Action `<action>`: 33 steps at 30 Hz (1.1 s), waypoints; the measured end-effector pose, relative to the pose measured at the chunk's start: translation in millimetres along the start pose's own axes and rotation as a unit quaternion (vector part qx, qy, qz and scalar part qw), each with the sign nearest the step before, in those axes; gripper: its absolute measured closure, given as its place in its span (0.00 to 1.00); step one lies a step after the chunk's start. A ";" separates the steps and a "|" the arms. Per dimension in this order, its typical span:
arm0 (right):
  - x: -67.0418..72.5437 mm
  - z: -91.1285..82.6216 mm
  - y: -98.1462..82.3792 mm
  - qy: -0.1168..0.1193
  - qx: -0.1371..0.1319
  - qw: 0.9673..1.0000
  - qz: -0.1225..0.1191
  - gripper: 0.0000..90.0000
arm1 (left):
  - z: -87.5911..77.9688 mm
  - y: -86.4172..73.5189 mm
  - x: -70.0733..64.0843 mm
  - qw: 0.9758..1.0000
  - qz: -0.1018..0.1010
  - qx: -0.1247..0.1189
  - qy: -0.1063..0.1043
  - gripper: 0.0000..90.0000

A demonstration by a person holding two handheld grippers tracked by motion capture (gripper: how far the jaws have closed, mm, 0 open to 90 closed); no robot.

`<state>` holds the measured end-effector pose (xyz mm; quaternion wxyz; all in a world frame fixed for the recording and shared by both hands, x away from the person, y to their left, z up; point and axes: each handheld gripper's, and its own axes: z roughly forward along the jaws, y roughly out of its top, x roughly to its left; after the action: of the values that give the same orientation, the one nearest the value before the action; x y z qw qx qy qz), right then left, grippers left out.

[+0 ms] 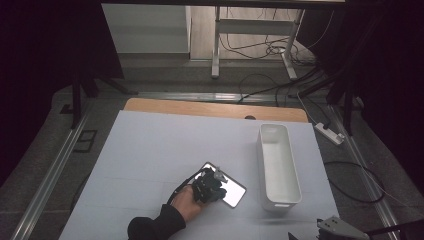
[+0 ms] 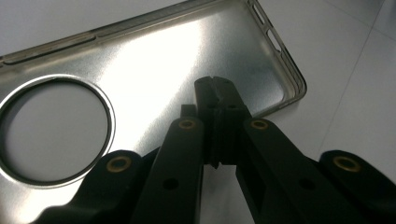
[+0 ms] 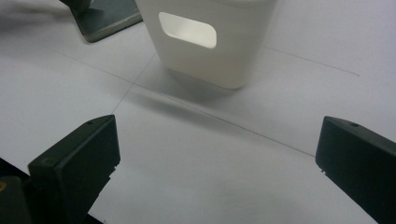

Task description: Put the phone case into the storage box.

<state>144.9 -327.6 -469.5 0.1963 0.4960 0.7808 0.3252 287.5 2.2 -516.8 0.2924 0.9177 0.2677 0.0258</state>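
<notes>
A clear phone case (image 2: 154, 60) with a round camera cut-out lies hollow side up on the white table (image 1: 150, 150), left of a white bin (image 1: 291, 187). My left gripper (image 2: 218, 89), held in a hand, hovers over the case's inner face with its jaws pressed together and nothing between them. In the high view that gripper (image 1: 214, 181) covers the middle of the case (image 1: 236, 194). My right gripper (image 3: 217, 142) stands open low over bare table, facing the bin's near end (image 3: 205, 42). Its grey plate shows at the table's front right corner (image 1: 340, 229).
The bin is long, narrow and holds nothing, with a handle slot (image 3: 187, 30) in its near end. A corner of the case (image 3: 107, 18) lies left of the bin. A wooden table edge (image 1: 215, 108) runs along the back; cables and a power strip (image 1: 330, 133) lie on the floor.
</notes>
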 end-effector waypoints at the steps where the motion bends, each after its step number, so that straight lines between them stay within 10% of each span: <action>1: 0.0 0.0 0.0 0.000 0.000 1.000 0.000 0.00 | -1.3 -1.6 -0.1 1.000 -0.001 0.000 0.001 0.99; 33: 0.9 1.1 0.4 -0.005 0.003 1.000 -0.002 0.00 | -42.4 -63.7 16.6 0.999 -0.045 0.012 0.008 0.99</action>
<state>145.5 -326.3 -470.0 0.1988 0.4968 0.7818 0.3202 262.7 76.4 -518.6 0.2802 0.9080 0.3111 0.0169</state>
